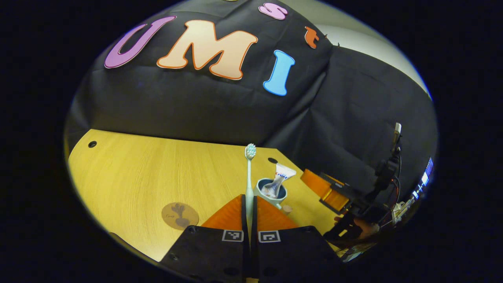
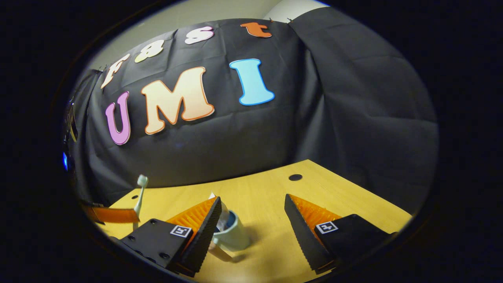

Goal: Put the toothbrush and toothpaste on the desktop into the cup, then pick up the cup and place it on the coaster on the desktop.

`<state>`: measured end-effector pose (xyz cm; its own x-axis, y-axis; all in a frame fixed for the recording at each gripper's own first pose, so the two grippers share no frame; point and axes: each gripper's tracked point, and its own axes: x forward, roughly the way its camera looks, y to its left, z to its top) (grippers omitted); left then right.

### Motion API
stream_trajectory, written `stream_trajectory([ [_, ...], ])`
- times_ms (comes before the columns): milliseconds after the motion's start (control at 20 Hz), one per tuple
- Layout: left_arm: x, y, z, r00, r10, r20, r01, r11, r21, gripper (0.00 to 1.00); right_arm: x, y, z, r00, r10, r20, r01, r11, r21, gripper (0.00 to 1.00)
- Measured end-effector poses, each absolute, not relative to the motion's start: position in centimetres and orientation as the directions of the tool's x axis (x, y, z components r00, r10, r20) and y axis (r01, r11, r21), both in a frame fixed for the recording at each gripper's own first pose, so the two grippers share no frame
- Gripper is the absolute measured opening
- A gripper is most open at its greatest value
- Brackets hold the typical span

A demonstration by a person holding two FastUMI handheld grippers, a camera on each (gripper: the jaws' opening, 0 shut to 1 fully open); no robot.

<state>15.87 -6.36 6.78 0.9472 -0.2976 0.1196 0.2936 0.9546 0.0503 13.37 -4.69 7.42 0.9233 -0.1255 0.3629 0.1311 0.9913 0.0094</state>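
My left gripper (image 1: 250, 206) is shut on a white toothbrush (image 1: 249, 177), which stands upright with its bristle head at the top. Just beyond it on the wooden desktop (image 1: 141, 177) sits a pale cup (image 1: 271, 192) with the toothpaste tube (image 1: 278, 179) leaning inside. A round brown coaster (image 1: 180, 215) lies on the desk to the left of my fingers. In the right gripper view, my right gripper (image 2: 251, 212) stands open above the desk, with the cup (image 2: 234, 235) partly behind its left finger (image 2: 200, 232). The toothbrush (image 2: 139, 196) and the left gripper show at far left.
Black cloth walls close the desk at the back and right. Round holes (image 1: 92, 144) (image 2: 295, 177) pierce the desktop near its far edge. The right gripper and a hand (image 1: 363, 226) holding it show at the right in the left gripper view, near cables and a lit screen (image 1: 426, 175).
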Motion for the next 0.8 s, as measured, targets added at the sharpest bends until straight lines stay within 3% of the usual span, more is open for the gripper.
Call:
stream_trajectory([
  [250,18.7,-9.8,10.4,0.908,-0.365,0.208,0.355,0.931,0.084,0.0,10.6,-7.7,6.3,0.912,-0.196,0.361,0.199,0.98,0.03,0.98],
  [300,19.2,-10.5,11.0,0.902,-0.372,0.221,0.36,0.928,0.097,0.0,10.3,-8.1,6.2,0.91,-0.206,0.36,0.209,0.977,0.032,0.94],
  [350,19.7,-10.9,11.6,0.894,-0.381,0.235,0.365,0.925,0.108,0.0,9.8,-8.6,5.8,0.908,-0.216,0.358,0.219,0.975,0.033,0.98],
  [750,23.3,-14.8,13.3,0.84,-0.438,0.319,0.429,0.897,0.103,0.01,7.3,-11.1,4.6,0.904,-0.257,0.342,0.259,0.965,0.041,0.98],
  [800,23.8,-15.0,13.5,0.837,-0.435,0.333,0.43,0.898,0.093,0.0,7.3,-11.3,4.4,0.905,-0.258,0.338,0.259,0.965,0.042,0.94],
])
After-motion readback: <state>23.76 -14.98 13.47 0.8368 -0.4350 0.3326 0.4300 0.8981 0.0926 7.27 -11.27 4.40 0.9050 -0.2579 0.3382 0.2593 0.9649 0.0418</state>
